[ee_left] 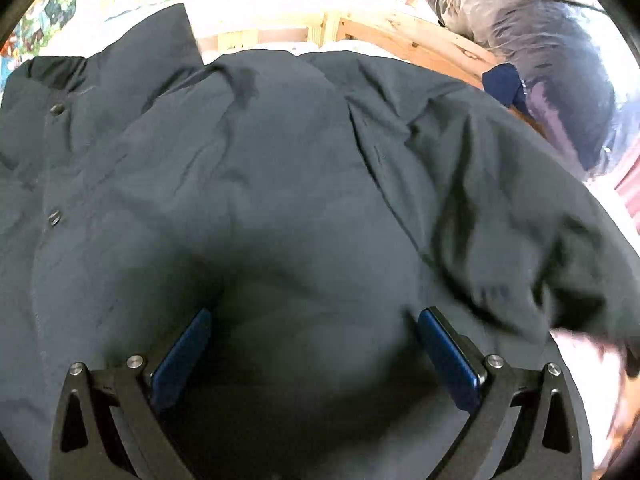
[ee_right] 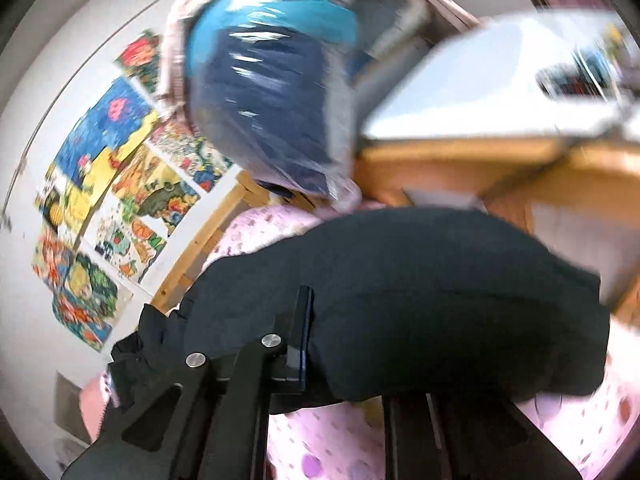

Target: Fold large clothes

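Folding looks barely begun: the dark padded snap-button coat (ee_left: pixel 280 184) lies mostly spread, the left gripper (ee_left: pixel 314 344) gapes empty, and the right gripper (ee_right: pixel 344 344) pinches a fold of it.

The left gripper (ee_left: pixel 314 344) hangs with its jaws spread wide. The right gripper (ee_right: pixel 344 344) is clamped on dark fabric.

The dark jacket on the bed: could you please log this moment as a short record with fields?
garment: dark jacket, spread out, snap buttons visible
surface: pink patterned bedding, wooden bed frame behind
left claw: open, over the jacket body, holding nothing
right claw: a bulky fold of the jacket sits between the fingers; only one finger shows, closure unclear
image quality: right wrist view motion-blurred
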The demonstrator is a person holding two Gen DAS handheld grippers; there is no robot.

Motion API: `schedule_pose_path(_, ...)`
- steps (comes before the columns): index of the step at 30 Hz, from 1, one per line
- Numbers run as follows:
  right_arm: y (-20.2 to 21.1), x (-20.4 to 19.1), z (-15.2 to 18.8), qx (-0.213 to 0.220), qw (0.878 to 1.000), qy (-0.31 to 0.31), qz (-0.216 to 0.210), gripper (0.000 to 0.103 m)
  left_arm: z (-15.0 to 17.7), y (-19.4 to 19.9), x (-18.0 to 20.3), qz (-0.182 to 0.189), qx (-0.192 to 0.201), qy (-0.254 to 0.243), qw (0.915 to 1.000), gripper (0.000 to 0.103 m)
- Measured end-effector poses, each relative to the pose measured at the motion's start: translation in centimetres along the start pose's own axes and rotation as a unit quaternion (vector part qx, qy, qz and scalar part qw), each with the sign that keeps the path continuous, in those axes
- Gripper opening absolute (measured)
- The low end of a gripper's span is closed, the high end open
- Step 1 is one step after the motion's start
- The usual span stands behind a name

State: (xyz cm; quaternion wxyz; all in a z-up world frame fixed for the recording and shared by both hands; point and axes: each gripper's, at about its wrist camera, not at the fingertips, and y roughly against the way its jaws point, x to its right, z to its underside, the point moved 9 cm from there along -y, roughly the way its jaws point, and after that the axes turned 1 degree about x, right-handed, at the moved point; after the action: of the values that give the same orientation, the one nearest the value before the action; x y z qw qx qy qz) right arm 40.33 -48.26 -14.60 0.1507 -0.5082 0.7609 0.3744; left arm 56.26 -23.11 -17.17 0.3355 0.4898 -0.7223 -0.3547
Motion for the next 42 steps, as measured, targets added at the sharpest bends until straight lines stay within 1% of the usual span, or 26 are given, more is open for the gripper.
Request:
schedule_pose_path(3,-0.1,-3.0,-1.9,0.01,0.998,0.065,-0.008,0.011,1.0,2.9,-1.7,0.015,-0.009,0.009,0.9998,0.103)
schedule_pose_path(6,-1.0,-7.5,-2.8,0.009,0.99,0.138,-0.029,0.011,1.6,5.3,-4.0,0.017,-0.006,0.026,0.9995,0.103)
schedule_pose_path(9,-2.3,-13.0,-2.0,-0.003,0.976,0.212,-0.052,0.011,1.7,7.7,-6.8,0.025,0.0,0.052,0.9984,0.103)
schedule_pose_path(11,-2.9,-16.5,-0.5,-0.014,0.962,0.265,-0.065,0.011,2.2,9.8,-8.5,0.047,0.02,0.067,0.9964,0.103)
schedule_pose_path(13,-3.1,-20.2,1.8,-0.03,0.943,0.32,-0.088,0.011,2.1,10.9,-9.1,0.061,0.037,0.075,0.9947,0.103)
schedule_pose_path(14,-2.8,-21.4,2.7,-0.034,0.934,0.343,-0.097,0.011,2.3,12.0,-10.2,0.064,0.047,0.082,0.9935,0.103)
schedule_pose_path(16,-2.0,-24.2,5.3,-0.038,0.911,0.393,-0.119,0.011,3.0,13.6,-12.0,0.069,0.066,0.094,0.9909,0.103)
schedule_pose_path(17,-1.4,-25.8,6.7,-0.039,0.897,0.42,-0.134,0.011,3.3,14.6,-13.0,0.074,0.078,0.105,0.9886,0.103)
schedule_pose_path(18,-0.9,-27.0,7.8,-0.04,0.886,0.439,-0.145,0.011,3.7,15.6,-14.0,0.08,0.084,0.113,0.9868,0.103)
schedule_pose_path(19,-0.4,-28.3,9.0,-0.042,0.874,0.458,-0.156,0.011,3.4,16.2,-14.5,0.089,0.092,0.123,0.9841,0.103)
schedule_pose_path(21,0.7,-30.8,12.0,-0.05,0.846,0.498,-0.183,0.011,3.8,17.4,-16.2,0.103,0.108,0.149,0.9774,0.103)
schedule_pose_path(22,1.1,-31.4,13.0,-0.053,0.838,0.508,-0.19,0.011,3.9,17.7,-16.9,0.107,0.113,0.161,0.9747,0.103)
schedule_pose_path(23,1.6,-32.1,14.5,-0.059,0.827,0.521,-0.201,0.011,4.0,17.7,-17.4,0.106,0.114,0.169,0.9733,0.103)
schedule_pose_path(25,2.3,-32.9,17.0,-0.081,0.812,0.534,-0.22,0.011,4.3,17.3,-18.4,0.097,0.113,0.192,0.9702,0.103)
schedule_pose_path(28,3.3,-32.8,20.1,-0.107,0.795,0.543,-0.248,0.015,5.3,17.2,-19.5,0.116,0.117,0.22,0.9616,0.103)
schedule_pose_path(29,3.7,-32.6,21.2,-0.117,0.785,0.552,-0.255,0.019,5.4,17.1,-19.7,0.121,0.123,0.225,0.9589,0.103)
schedule_pose_path(30,3.9,-32.5,22.0,-0.123,0.777,0.56,-0.26,0.027,5.7,17.1,-19.9,0.126,0.128,0.228,0.957,0.103)
schedule_pose_path(31,4.3,-32.0,22.6,-0.129,0.769,0.567,-0.265,0.032,6.0,17.0,-20.1,0.13,0.131,0.23,0.9554,0.103)
schedule_pose_path(32,4.7,-31.6,23.1,-0.136,0.764,0.57,-0.271,0.043,6.3,16.8,-20.3,0.136,0.133,0.233,0.9535,0.103)
schedule_pose_path(33,4.7,-31.5,23.4,-0.144,0.761,0.57,-0.274,0.054,6.4,16.7,-20.4,0.145,0.136,0.236,0.9511,0.103)
schedule_pose_path(34,4.8,-31.4,23.5,-0.153,0.76,0.567,-0.279,0.057,6.6,16.6,-20.4,0.156,0.14,0.238,0.9483,0.103)
schedule_pose_path(36,5.5,-30.5,23.9,-0.183,0.757,0.555,-0.291,0.065,6.9,16.5,-20.4,0.184,0.152,0.244,0.94,0.103)
schedule_pose_path(38,6.2,-29.6,24.4,-0.211,0.75,0.549,-0.303,0.067,7.3,16.3,-20.6,0.199,0.158,0.25,0.9341,0.103)
schedule_pose_path(39,6.6,-29.2,24.6,-0.218,0.748,0.548,-0.305,0.067,7.5,16.2,-20.7,0.209,0.162,0.253,0.9307,0.103)
schedule_pose_path(41,7.3,-28.2,24.5,-0.225,0.746,0.547,-0.306,0.067,7.9,16.0,-20.9,0.237,0.168,0.265,0.9194,0.103)
schedule_pose_path(42,7.6,-27.7,24.3,-0.226,0.748,0.544,-0.306,0.067,8.0,15.9,-21.0,0.242,0.169,0.271,0.9162,0.103)
